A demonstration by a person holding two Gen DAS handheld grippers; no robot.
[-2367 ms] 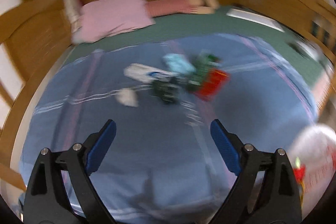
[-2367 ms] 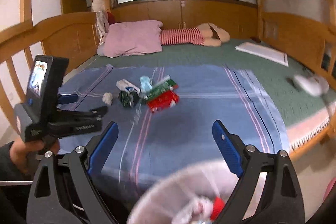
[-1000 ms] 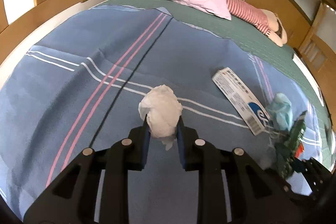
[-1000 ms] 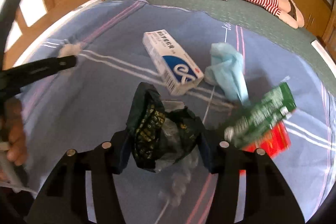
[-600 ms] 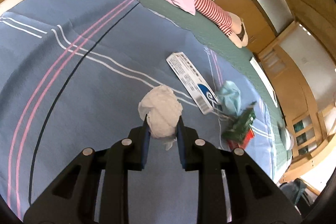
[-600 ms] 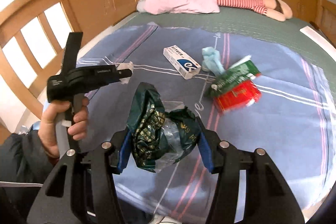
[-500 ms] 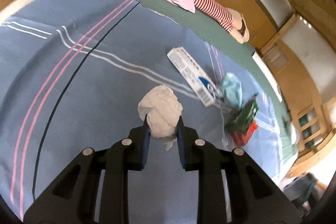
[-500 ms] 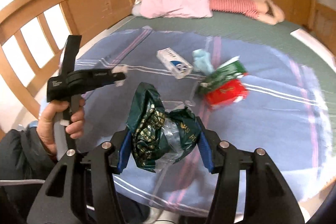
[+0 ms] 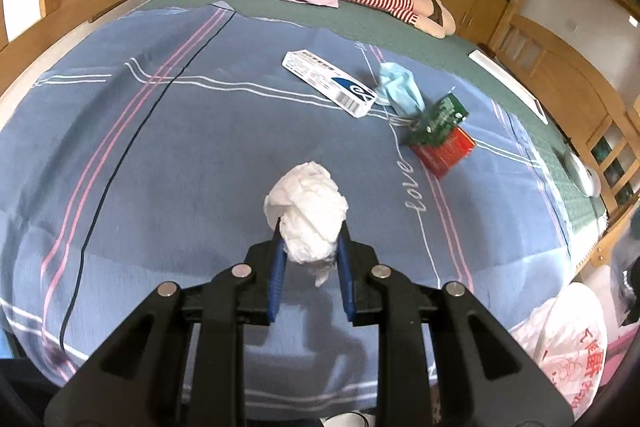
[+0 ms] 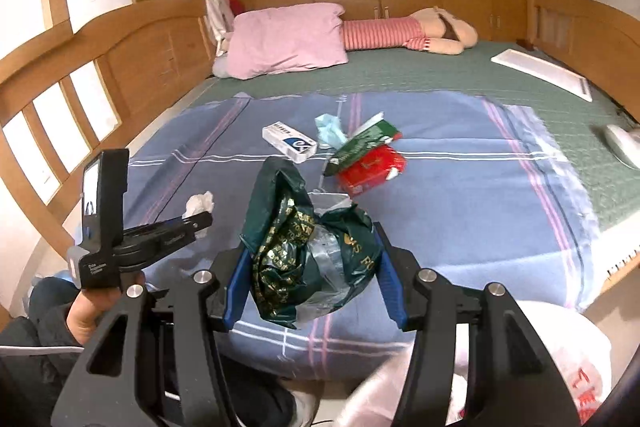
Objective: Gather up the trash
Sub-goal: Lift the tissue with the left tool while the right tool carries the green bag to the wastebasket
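Your left hand-held gripper [image 9: 308, 247] is pinching a crumpled white tissue ball [image 9: 306, 213] between its blue pads, held just above the blue striped bedspread [image 9: 160, 155] near the bed's near-left edge. In the right wrist view you can see that same hand-held gripper at the left, with your hand [image 10: 86, 311] wrapped around its grip and the tissue sticking out at its tip.

Your right hand-held gripper [image 10: 312, 267] is clamped on a crumpled dark green plastic bag [image 10: 304, 247] with gold print and some clear film bunched inside; the bag fills the gap between the 2 pads and rises above them.

Farther out, in the middle of the bedspread, 4 pieces of trash lie close together. Left to right they are a white and blue box [image 10: 290, 141], a light blue face mask [image 10: 330, 129] just beside it, then a green packet [image 10: 362, 143] lying partly on top of a red packet [image 10: 372, 167].

At the near right, below the bed's edge, a white plastic bag with red print [image 9: 564, 343] stands with its mouth up.

At the far end of the green mattress cover [image 10: 440, 75] lie a pink pillow [image 10: 286, 41] and, to its right, a stuffed doll in red and white stripes [image 10: 400, 31].
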